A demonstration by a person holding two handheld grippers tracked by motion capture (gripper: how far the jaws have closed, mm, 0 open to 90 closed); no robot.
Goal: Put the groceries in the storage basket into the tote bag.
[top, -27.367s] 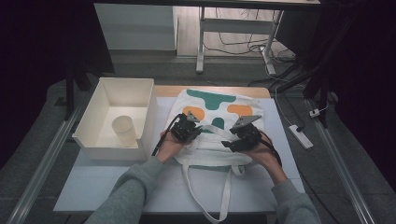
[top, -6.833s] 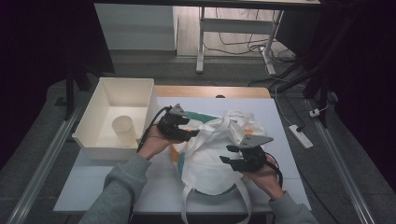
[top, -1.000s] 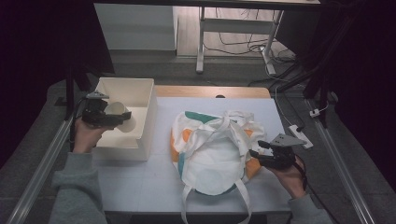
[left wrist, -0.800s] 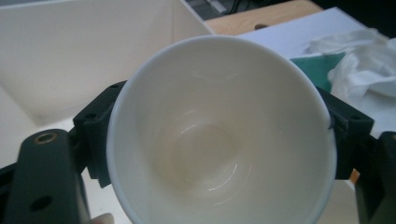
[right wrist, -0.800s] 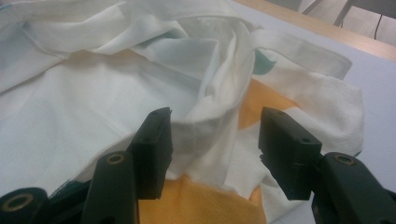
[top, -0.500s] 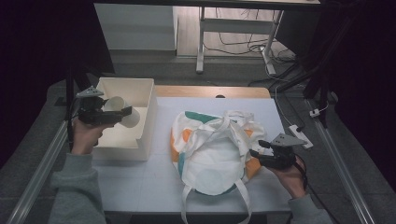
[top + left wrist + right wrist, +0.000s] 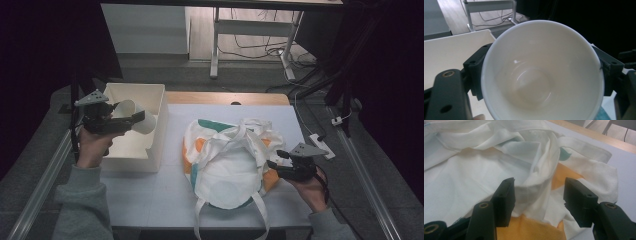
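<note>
White paper cup (image 7: 134, 116) is lying sideways, clamped in the left hand-held gripper (image 7: 131, 120), probably heading rightward to the tote bag (image 7: 227, 165); right hand-held gripper (image 7: 274, 165) is gaping at its rim.

You get soft, even overhead light on the table (image 7: 150, 195) with dark surroundings, faint glare inside the cup (image 7: 541, 75), and slight blur in both gripper views.

Smooth, faintly glossy white paper cup (image 7: 541, 72); soft, creased white-and-orange cloth tote bag (image 7: 486, 167) — matt weave; matt white plastic-looking bin (image 7: 131, 145).
</note>
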